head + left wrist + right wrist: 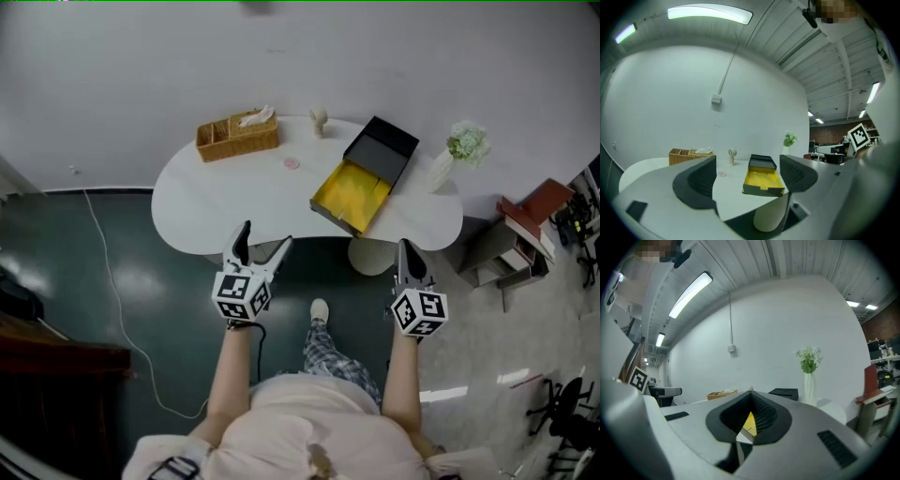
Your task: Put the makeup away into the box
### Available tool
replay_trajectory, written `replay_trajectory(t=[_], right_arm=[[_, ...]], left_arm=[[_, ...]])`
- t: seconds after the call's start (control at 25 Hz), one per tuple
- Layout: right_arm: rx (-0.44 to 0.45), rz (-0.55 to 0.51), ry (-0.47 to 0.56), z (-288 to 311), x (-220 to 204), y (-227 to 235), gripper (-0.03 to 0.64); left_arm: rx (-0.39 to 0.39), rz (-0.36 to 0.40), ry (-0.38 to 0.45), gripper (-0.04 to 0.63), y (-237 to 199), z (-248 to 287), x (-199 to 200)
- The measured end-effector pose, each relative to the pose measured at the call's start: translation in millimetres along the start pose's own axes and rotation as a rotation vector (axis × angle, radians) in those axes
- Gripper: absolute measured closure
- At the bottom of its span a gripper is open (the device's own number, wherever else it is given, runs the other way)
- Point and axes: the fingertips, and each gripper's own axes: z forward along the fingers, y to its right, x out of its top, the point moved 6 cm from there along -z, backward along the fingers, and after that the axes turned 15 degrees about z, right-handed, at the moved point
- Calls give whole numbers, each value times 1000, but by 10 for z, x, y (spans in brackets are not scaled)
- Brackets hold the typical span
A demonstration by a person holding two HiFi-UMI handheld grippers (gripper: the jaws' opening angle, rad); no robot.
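Box (361, 183), black with a yellow lining, lies open at the front right edge of the desk (216, 202). A small pink item (292, 162) rests nearer the back edge, between the box and a wicker basket (236, 137) at the back left. The left gripper (265, 234) hangs just off the front edge, jaws wide apart and empty. The right gripper (405, 247) has its jaws closed together on nothing.
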Motion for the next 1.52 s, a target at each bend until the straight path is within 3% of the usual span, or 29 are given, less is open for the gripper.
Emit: replay_trajectory(t=[0.24, 0.48, 0.72, 1.2, 1.52], right_arm=[[53, -101, -66, 1018, 205, 181, 601], [122, -80, -98, 2010, 394, 315, 601], [176, -79, -125, 2514, 422, 216, 601], [228, -93, -201, 3209, 332, -6, 601], [277, -146, -335, 3876, 120, -88, 601]], left_arm=[[53, -11, -4, 192, -379, 889, 45], [97, -16, -22, 192, -691, 1605, 64], [117, -2, -60, 192, -880, 1947, -8], [85, 21, -147, 192, -1213, 2445, -131], [13, 31, -288, 193, -1338, 3107, -563]])
